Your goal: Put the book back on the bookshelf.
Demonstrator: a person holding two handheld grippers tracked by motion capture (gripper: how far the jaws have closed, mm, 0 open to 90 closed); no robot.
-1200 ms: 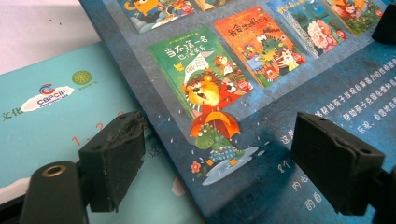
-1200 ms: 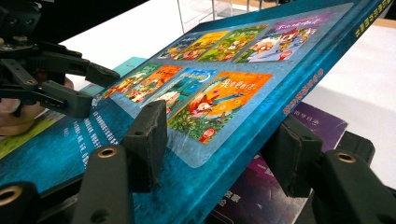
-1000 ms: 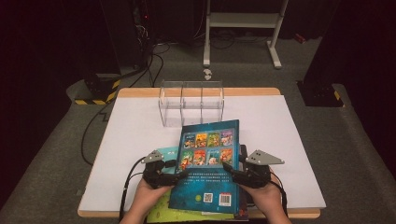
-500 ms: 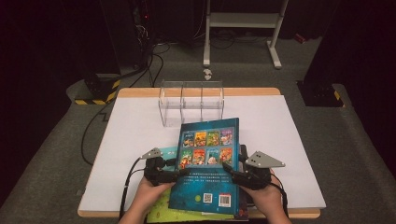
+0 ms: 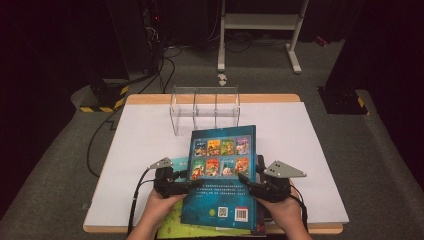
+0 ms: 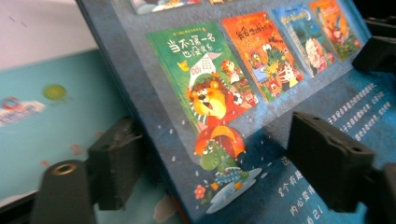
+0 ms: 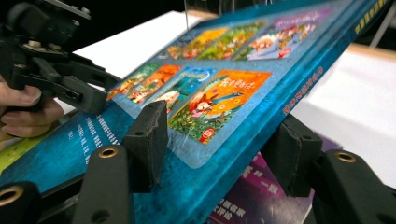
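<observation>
Blue book (image 6: 243, 140) cover thumbnail reads "当不了第一名也没关系"

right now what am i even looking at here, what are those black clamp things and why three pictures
A person sits at a white table and holds a hand tool in each hand: a two-jaw gripper, like big tongs. The high view looks down from above; the other two pictures come from small cameras riding on each gripper, looking along its black jaws.

The left gripper and right gripper hold a blue book by its two long edges, back cover up, its far end raised off the table. The right gripper's jaws clamp its edge from above and below. The left gripper's jaws have just been closing, with the book's other edge between them; whether they press yet I cannot tell.

Under the book lie more books, one green. Behind it stands a clear plastic rack with compartments.
</observation>
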